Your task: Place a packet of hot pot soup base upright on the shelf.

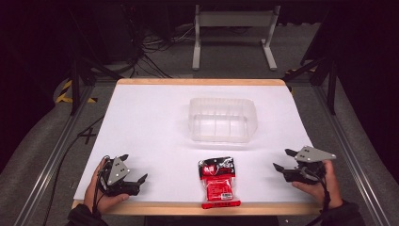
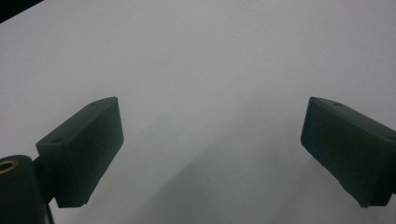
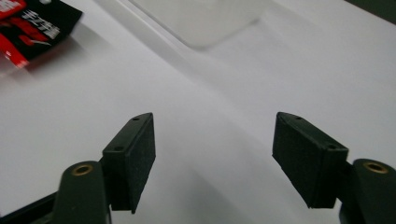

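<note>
Centrally, near the front edge of the white rectangular surface (image 1: 141,122) with its pale wooden rim, lies a red and black plastic snack packet (image 1: 217,182), flat, its lower end reaching the rim. Just beyond it stands a clear plastic rectangular container (image 1: 223,119), open side up. The left gripper (image 1: 133,168) rests low at the front left corner, held by a hand (image 1: 101,195); its jaws stand wide apart over bare white. The right gripper (image 1: 284,159) sits at the front right, well apart from the packet, its jaws spread with nothing between them; the right gripper view catches the packet's corner at upper left.
</note>
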The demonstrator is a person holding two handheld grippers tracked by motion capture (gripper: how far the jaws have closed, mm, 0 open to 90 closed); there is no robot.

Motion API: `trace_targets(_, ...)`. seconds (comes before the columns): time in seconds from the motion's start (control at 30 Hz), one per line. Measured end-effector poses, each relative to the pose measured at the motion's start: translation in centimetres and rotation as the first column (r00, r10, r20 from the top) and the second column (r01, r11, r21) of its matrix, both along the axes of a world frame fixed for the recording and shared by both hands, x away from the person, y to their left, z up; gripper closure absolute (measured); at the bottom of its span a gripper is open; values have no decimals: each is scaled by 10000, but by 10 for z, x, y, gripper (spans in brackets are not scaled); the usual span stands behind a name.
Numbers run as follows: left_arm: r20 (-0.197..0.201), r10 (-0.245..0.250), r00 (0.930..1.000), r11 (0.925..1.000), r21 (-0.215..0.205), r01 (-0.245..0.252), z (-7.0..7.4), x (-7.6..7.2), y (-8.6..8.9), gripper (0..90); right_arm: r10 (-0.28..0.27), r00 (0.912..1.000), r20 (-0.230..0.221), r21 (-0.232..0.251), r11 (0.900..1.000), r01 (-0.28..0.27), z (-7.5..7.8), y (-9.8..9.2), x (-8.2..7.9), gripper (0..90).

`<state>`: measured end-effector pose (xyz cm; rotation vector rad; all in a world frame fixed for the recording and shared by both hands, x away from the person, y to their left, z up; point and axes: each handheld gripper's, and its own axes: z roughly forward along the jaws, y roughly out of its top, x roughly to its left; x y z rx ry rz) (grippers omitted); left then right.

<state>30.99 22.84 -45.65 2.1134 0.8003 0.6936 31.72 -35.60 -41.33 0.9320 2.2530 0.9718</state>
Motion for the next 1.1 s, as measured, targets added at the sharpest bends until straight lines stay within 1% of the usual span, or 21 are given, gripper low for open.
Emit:
trace_targets(0.07,16,14,10000,10000,-24,-14,1,-1,1,65,-72,9999,-117,267,9996,75,-1,-11,-2,288)
trace_targets(0.1,9,21,10000,10000,-61,-21,0,-1,1,65,-127,9996,-252,454,9989,139,-1,-16,-2,279)
trace_targets(0.17,9,9,10000,10000,-13,-9,0,-2,2,65,-108,9994,-321,505,9986,124,-2,-18,-2,271)
trace_targets(0.2,6,33,10000,10000,-59,-33,0,-3,3,65,-91,9992,-382,464,9989,109,-3,-20,-2,265)
trace_targets(0.23,27,25,10000,9999,-102,-24,1,-3,3,65,-117,9981,-600,639,9978,155,-6,-23,0,252)
trace_targets(0.27,114,12,9999,9999,-119,-11,1,-3,3,65,-117,9981,-600,639,9978,155,-6,-23,0,252)
trace_targets(0.3,87,39,10000,9998,-177,-37,2,-4,3,65,-70,9976,-694,789,9968,125,-8,-23,1,246)
trace_targets(0.33,102,18,9999,9999,-147,-17,2,-4,3,65,-44,9968,-797,875,9961,114,-9,-23,2,246)
trace_targets(0.37,98,23,9999,9998,-209,-21,2,-5,2,65,3,9960,-889,875,9961,75,-10,-22,3,241)
trace_targets(0.43,193,-12,9998,10000,-96,14,2,-4,2,65,182,9946,-1018,1016,9948,-78,-12,-20,4,240)
trace_targets(0.5,191,-19,9998,9998,-211,23,3,-5,3,64,372,9924,-1175,1175,9928,-233,-14,-17,6,237)
trace_targets(0.57,253,-47,9997,9998,-198,52,4,-5,3,64,481,9908,-1265,1300,9910,-315,-15,-14,6,236)
trace_targets(0.7,297,-96,9995,9996,-258,104,4,-6,2,64,644,9895,-1292,1286,9906,-477,-16,-7,6,216)
trace_targets(0.77,290,-63,9996,9994,-345,73,4,-6,2,64,669,9893,-1293,1377,9893,-489,-17,-4,6,212)
trace_targets(0.8,313,-100,9995,9995,-309,110,5,-7,3,64,664,9890,-1322,1438,9885,-472,-17,-3,7,206)
trace_targets(0.9,297,-161,9994,9991,-391,172,5,-6,3,64,837,9863,-1424,1631,9848,-601,-18,3,8,193)
trace_targets(0.97,237,-169,9996,9989,-423,179,4,-6,2,64,1047,9825,-1543,1703,9823,-779,-19,7,8,191)
trace_targets(1.0,262,-195,9995,9991,-362,204,4,-6,2,64,1196,9798,-1606,1711,9810,-917,-19,11,9,191)
trace_targets(1.07,263,-180,9995,9994,-284,188,4,-6,1,64,1272,9782,-1644,1670,9809,-995,-20,14,9,190)
trace_targets(1.1,239,-186,9995,9995,-257,193,4,-6,1,64,1349,9774,-1625,1490,9826,-1109,-21,18,9,186)
